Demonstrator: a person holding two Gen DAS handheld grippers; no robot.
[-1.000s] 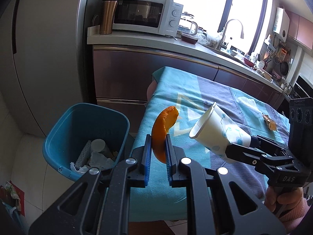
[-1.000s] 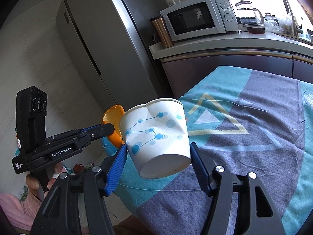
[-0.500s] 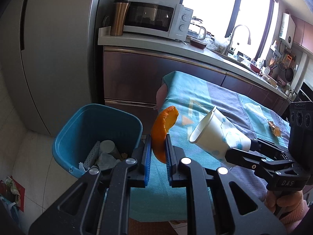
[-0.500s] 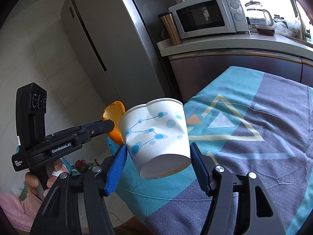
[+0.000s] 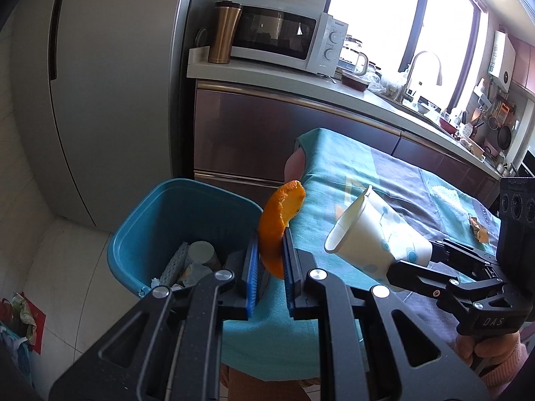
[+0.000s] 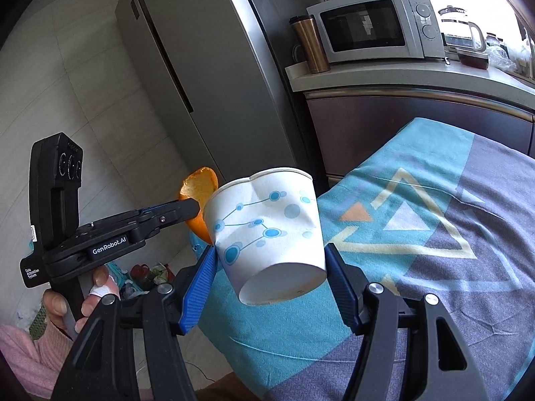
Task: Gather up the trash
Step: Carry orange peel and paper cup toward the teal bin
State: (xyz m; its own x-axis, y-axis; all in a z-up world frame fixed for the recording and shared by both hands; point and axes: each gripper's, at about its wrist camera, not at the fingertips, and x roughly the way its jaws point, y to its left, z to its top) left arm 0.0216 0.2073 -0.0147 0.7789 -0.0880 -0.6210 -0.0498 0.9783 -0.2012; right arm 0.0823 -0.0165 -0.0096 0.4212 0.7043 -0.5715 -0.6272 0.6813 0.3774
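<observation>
Kitchen: cloth-covered table (image 5: 384, 173), blue bin (image 5: 187, 220) on the floor beside it.
Left gripper (image 5: 271, 260): clamps an orange peel (image 5: 279, 220), near the bin's rim.
Right gripper (image 6: 271, 267): squeezes a dented paper cup (image 6: 267, 227) above the table edge.
Done: bin already holds trash.
Left: drop both; a wrapper (image 5: 478, 230) lies on the table.

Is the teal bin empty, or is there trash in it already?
Partly filled: the teal bin already holds crumpled paper and a grey cup at its bottom.

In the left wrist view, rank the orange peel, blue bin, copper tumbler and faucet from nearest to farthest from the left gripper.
1. orange peel, clamped in the left gripper jaws.
2. blue bin, just left, on the floor.
3. copper tumbler, on the counter's end, beside the microwave.
4. faucet, far right, by the window.
</observation>
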